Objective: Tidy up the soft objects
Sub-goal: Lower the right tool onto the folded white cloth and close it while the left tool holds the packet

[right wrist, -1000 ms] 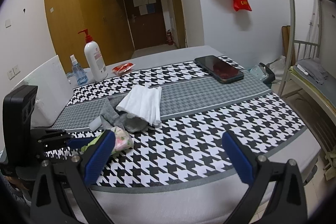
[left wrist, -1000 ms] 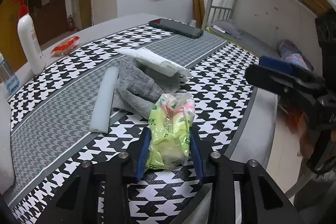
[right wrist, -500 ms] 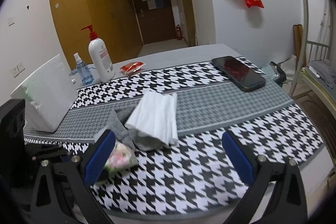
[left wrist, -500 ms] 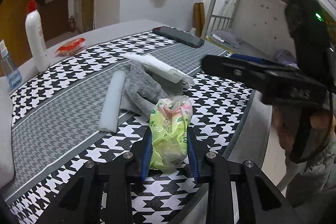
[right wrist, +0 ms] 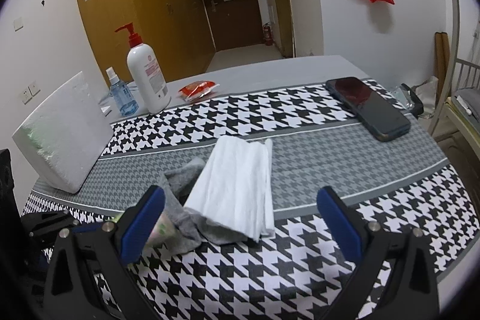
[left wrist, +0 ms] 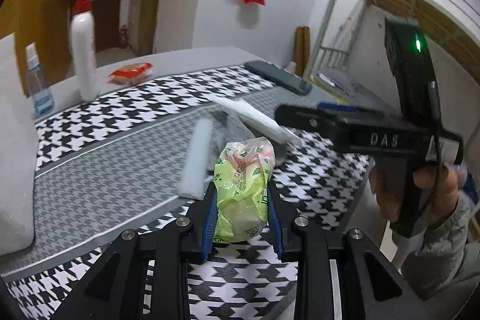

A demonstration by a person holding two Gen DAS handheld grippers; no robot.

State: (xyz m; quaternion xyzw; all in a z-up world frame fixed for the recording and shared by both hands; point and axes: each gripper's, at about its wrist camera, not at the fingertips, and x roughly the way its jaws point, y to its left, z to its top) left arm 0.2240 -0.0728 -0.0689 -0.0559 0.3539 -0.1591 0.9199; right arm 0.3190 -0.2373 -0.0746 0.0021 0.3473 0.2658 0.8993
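Left wrist view shows the left hand-held gripper [left wrist: 242, 212] closed snugly on a green plastic packet [left wrist: 243, 191] at the centre of the frame, its blue pads pressing both sides; the packet stands upright, probably so the crinkly film does not slip, and whether its base touches the houndstooth surface [left wrist: 126, 110] cannot be told. What the packet contains is unclear; pale, soft contents show through the film. Behind it lie a pale foam strip [left wrist: 196, 158], a grey sock [right wrist: 183, 188] and a folded white cloth [right wrist: 237, 185], the cloth resting partly on the sock. Right wrist view shows the right hand-held gripper [right wrist: 240, 218] spread wide with nothing between its fingers, pointed at that cloth, seemingly lined up to take it next. A white foam block [right wrist: 60, 137] leans in the left of that frame.
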